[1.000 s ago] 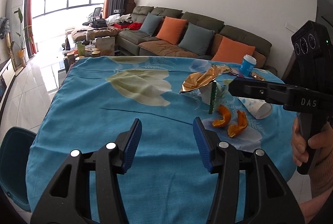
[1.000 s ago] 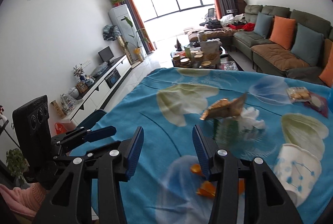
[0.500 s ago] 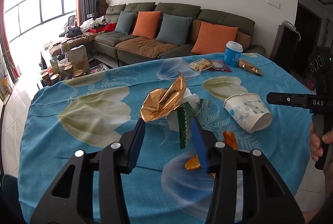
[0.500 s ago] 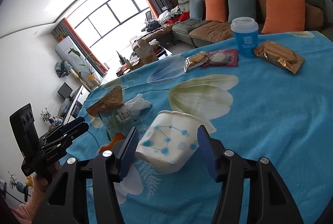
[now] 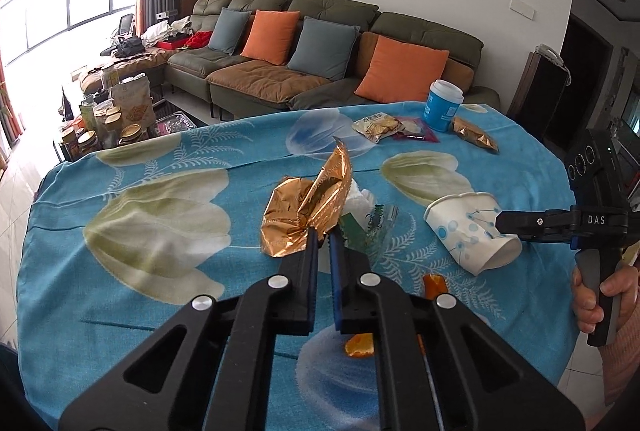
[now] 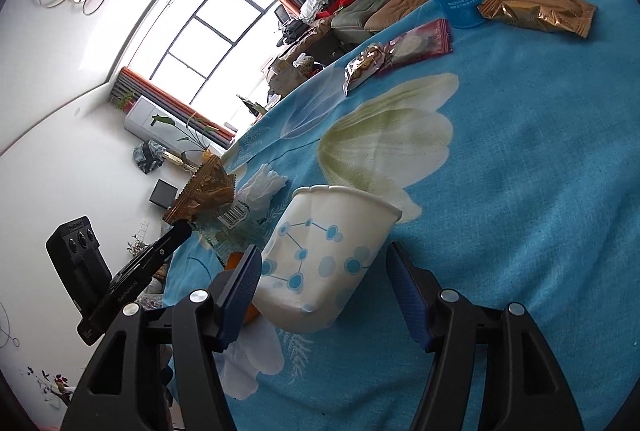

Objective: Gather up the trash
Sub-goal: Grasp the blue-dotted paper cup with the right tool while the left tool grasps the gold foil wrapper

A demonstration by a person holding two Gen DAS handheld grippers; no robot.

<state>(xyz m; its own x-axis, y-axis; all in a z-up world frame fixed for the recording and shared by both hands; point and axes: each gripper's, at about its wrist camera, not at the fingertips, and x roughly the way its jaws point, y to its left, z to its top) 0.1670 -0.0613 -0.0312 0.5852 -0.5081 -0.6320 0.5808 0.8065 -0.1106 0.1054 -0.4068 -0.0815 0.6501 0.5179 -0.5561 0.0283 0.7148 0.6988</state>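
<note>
We are mid-grab on two pieces of trash at once, and the job now is to make both grips sure before lifting anything. Our left gripper (image 5: 323, 237) has its fingers (image 5: 308, 271) pressed nearly together on the lower edge of the crumpled gold foil wrapper (image 5: 308, 207), which stands up from the blue flowered surface (image 5: 160, 295) near its middle, against a white tissue (image 5: 360, 201) and a green-printed clear wrapper (image 5: 374, 227). Foil is thin and slippery, so we judge the bite should sit deeper than the very edge, and the lift should go straight up so the neighbouring scraps do not drag along.

Our right gripper (image 6: 324, 271) straddles the white paper cup (image 6: 320, 259) with blue dots, which lies on its side just right of that pile. The fingers (image 6: 240, 291) stand wide and are opening further; the left one is about at the cup's wall, the right one clearly off it, so the cup is between them but not held. We should centre on the cup body and close gently, since a paper wall crushes easily. Orange peel (image 5: 360, 345) lies near the close edge, waiting. Whether the sealed snack packets and the blue cup at the far side count as trash we cannot tell.
</note>
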